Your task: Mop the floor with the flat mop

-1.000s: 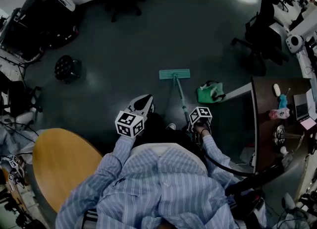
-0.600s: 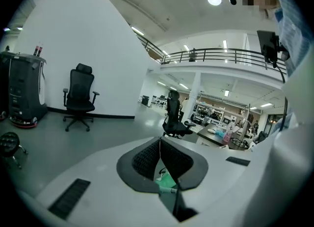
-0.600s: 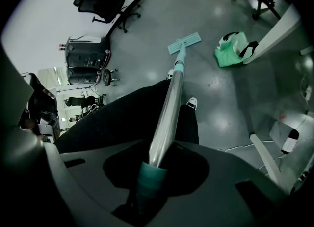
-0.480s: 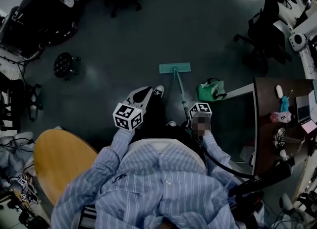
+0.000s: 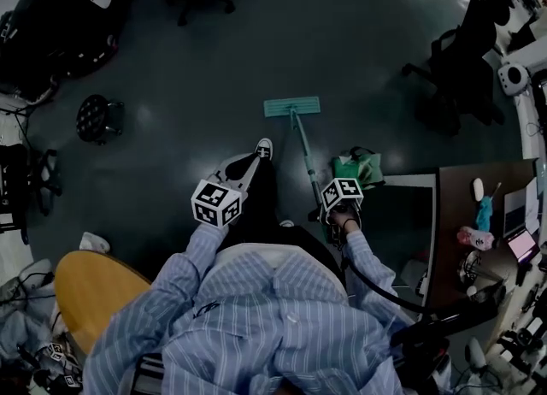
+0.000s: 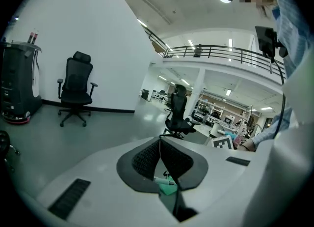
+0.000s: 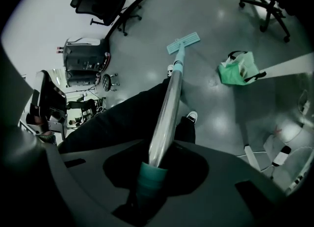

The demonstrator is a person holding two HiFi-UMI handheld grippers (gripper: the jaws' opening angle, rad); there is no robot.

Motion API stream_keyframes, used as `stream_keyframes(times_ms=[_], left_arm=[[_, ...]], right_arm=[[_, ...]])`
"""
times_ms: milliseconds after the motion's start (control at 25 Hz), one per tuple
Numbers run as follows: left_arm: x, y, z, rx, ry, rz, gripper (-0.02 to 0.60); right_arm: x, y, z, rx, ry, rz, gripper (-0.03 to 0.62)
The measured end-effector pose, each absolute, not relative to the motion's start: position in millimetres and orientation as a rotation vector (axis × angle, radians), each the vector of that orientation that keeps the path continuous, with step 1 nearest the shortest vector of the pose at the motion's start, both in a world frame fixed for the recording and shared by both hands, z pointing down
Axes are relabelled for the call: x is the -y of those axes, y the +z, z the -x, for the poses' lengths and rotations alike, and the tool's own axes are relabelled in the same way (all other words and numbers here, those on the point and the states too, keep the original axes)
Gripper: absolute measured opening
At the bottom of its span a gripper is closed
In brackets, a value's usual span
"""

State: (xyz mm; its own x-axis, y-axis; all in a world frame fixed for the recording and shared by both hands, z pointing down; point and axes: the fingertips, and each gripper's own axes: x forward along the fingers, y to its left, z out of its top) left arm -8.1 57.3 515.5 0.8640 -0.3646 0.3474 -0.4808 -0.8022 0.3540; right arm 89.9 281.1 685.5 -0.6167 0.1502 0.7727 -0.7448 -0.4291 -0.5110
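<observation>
Looking down in the head view, the flat mop [image 5: 291, 108] rests with its teal head flat on the dark floor [image 5: 359, 34], ahead of the person's shoe [image 5: 264, 147]. Its handle [image 5: 304, 154] slants back to the right gripper [image 5: 325, 210], while the left gripper [image 5: 253, 164] hangs apart from the handle, above a dark trouser leg. A green bag [image 5: 359, 165] sits on the floor just right of the handle, near the corner of a dark desk [image 5: 451, 214]. In the left gripper view the fingers [image 6: 144, 158] meet at their tips with nothing between them. Beyond them a black office chair [image 6: 76, 91] stands against a white wall. In the right gripper view the fingers are closed round the teal grip [image 7: 149, 182] at the handle's near end. From there the silvery shaft runs out to the mop head lying on the floor, and the green bag sits off to its right, well apart.
</observation>
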Motion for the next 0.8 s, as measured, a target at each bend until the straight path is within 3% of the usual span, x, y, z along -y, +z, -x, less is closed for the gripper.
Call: stream_keyframes(times_ms=[440, 800], left_arm=[[127.1, 540.2, -18.7, 0.586, 0.468, -2.553, 0.006], [214.7, 579.3, -12.1, 0.586, 0.512, -2.478, 0.006]], right_arm=[[-64.2, 687.0, -139.2, 1.201, 2.072, -0.876, 0.087], [127.1, 715.5, -179.3, 1.209, 2.015, -0.908, 0.087]])
